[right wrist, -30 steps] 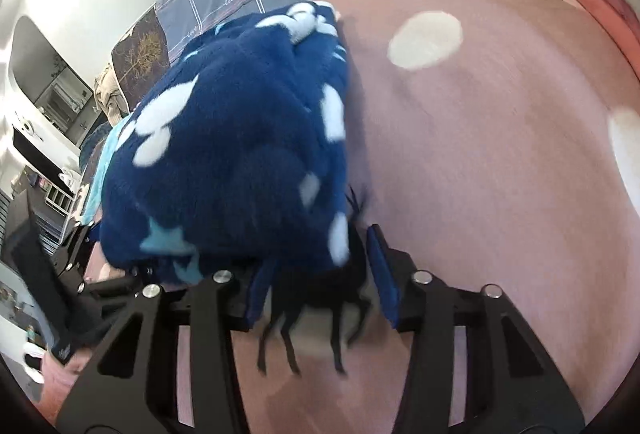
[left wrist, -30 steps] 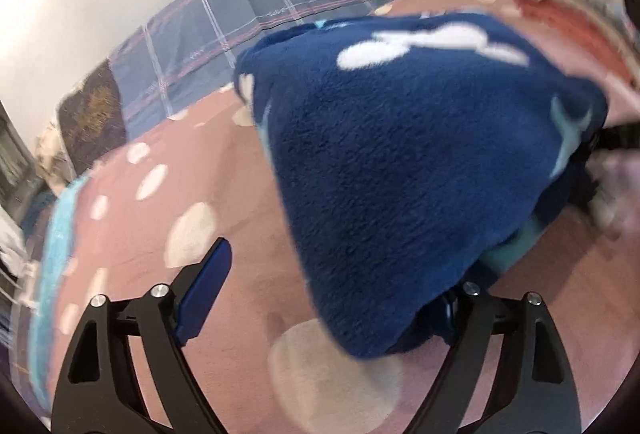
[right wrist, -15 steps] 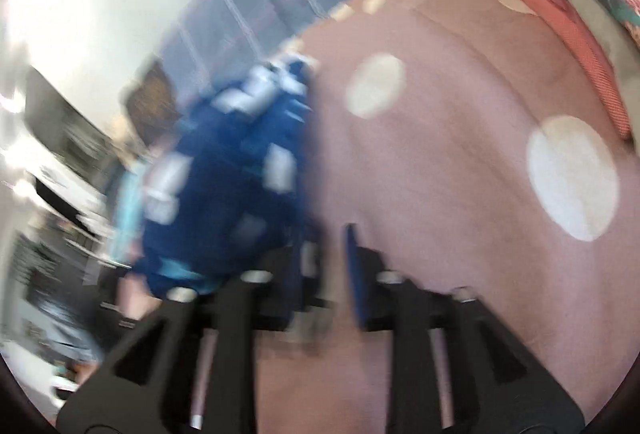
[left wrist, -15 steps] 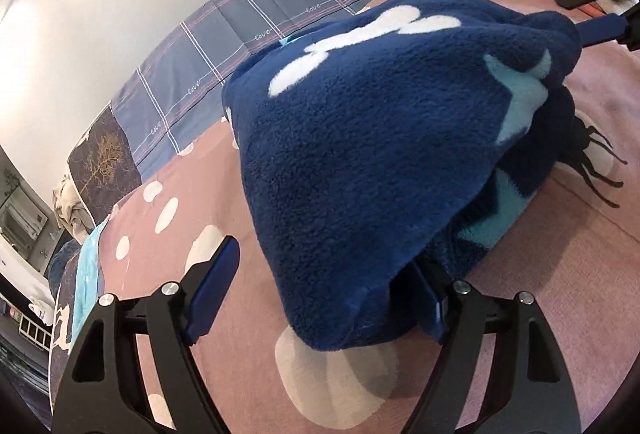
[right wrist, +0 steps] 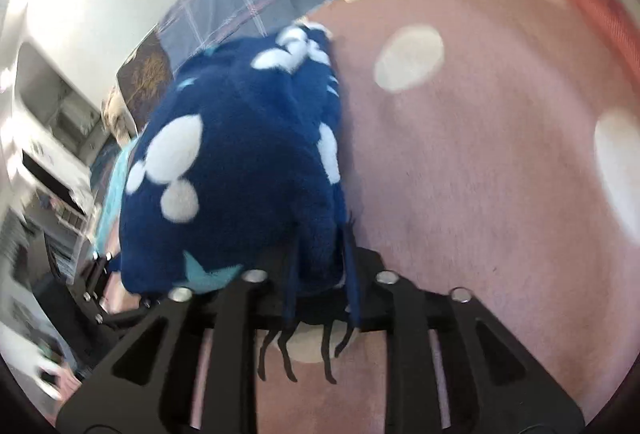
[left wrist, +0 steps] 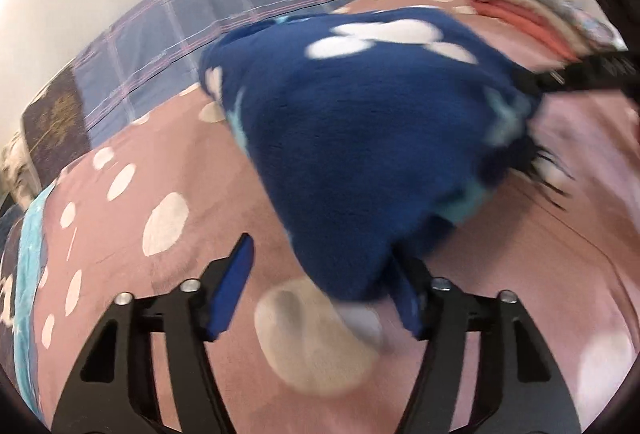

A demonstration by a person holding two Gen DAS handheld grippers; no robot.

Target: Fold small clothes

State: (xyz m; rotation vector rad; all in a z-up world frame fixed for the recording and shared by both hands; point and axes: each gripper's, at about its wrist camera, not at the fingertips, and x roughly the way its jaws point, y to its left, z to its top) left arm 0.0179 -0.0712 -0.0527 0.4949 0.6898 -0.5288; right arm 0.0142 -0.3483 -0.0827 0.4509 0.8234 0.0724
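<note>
Fleece (right wrist: 240, 193), navy with white blotches, bunched on the pink dotted bedspread (right wrist: 480, 153). Pinched at one edge by right gripper (right wrist: 320, 286), jaws nearly together; left gripper (left wrist: 320, 286) spread wide, one finger under a corner, gripping nothing. Best to lift evenly, keep edges aligned. Beyond: plaid pillow (left wrist: 224, 33), folded stack (left wrist: 532, 17), curtains.

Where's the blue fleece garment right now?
The blue fleece garment lies bunched on the pink spotted bedspread, between the left gripper and right gripper, with plaid pillows behind it.
</note>
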